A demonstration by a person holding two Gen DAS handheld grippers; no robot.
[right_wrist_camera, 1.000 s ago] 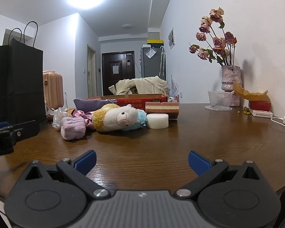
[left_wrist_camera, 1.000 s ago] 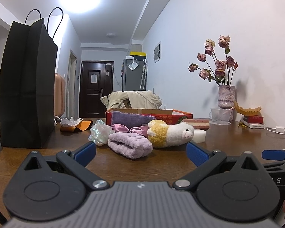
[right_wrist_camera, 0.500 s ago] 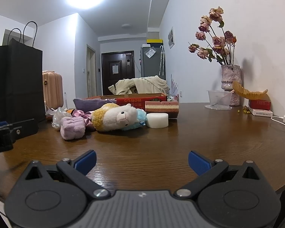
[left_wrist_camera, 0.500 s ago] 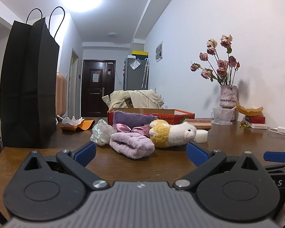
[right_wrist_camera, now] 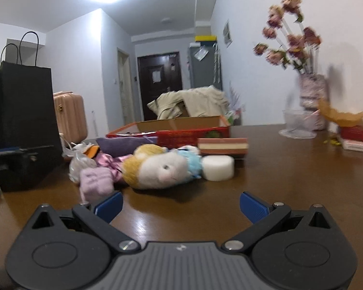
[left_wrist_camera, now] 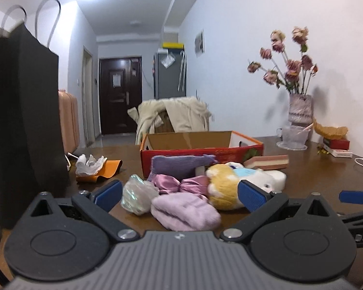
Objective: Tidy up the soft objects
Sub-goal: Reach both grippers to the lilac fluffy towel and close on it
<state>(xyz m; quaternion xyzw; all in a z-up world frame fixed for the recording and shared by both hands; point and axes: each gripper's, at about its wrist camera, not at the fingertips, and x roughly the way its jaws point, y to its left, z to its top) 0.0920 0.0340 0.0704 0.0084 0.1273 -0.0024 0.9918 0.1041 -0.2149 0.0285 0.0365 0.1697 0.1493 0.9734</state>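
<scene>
Left wrist view: the left gripper (left_wrist_camera: 180, 191) has its fingers spread wide and holds nothing. A fluffy lilac roll (left_wrist_camera: 185, 210) lies right between them on the brown table (left_wrist_camera: 314, 176). Beside it sit a crinkly plastic ball (left_wrist_camera: 138, 194), a pink satin bow (left_wrist_camera: 179, 184) and a toy alpaca (left_wrist_camera: 232, 188). Behind them stands a red box (left_wrist_camera: 200, 148). The right gripper (right_wrist_camera: 181, 205) is spread wide too, over bare table, near the toy alpaca (right_wrist_camera: 161, 170) and a white round sponge (right_wrist_camera: 217, 168)
</scene>
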